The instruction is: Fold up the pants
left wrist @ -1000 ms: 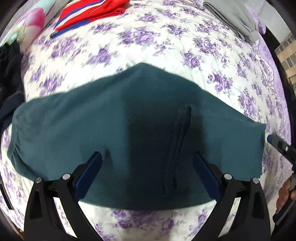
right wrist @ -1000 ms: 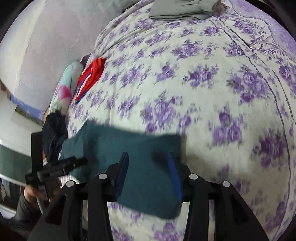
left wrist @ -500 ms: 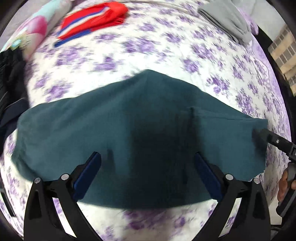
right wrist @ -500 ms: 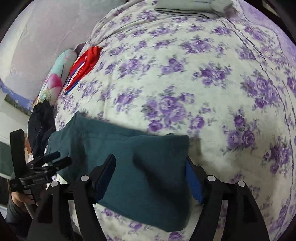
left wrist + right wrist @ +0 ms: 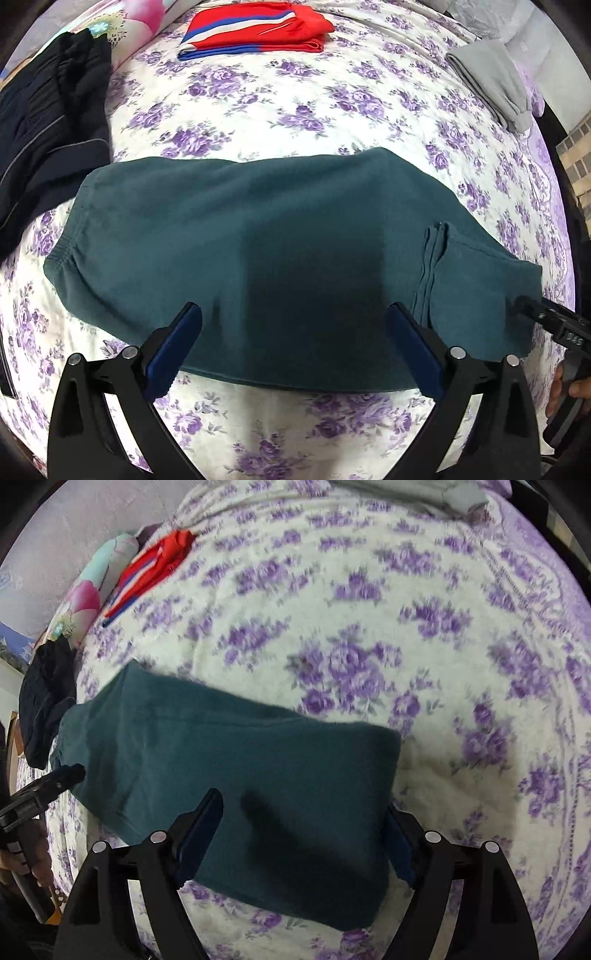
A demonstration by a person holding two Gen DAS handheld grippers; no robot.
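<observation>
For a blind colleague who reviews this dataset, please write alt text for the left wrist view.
Folded dark teal pants lie flat across a bed covered in a white sheet with purple flowers, just beyond the open left gripper. Further back lie folded red striped clothes, grey clothes and, at left, black clothes; the right gripper shows at the right edge.

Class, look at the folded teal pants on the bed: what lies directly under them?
The teal pants lie flat on the floral bedspread, which shows all round their edges. Whatever sits beneath the cloth itself is covered, so it cannot be seen.
</observation>
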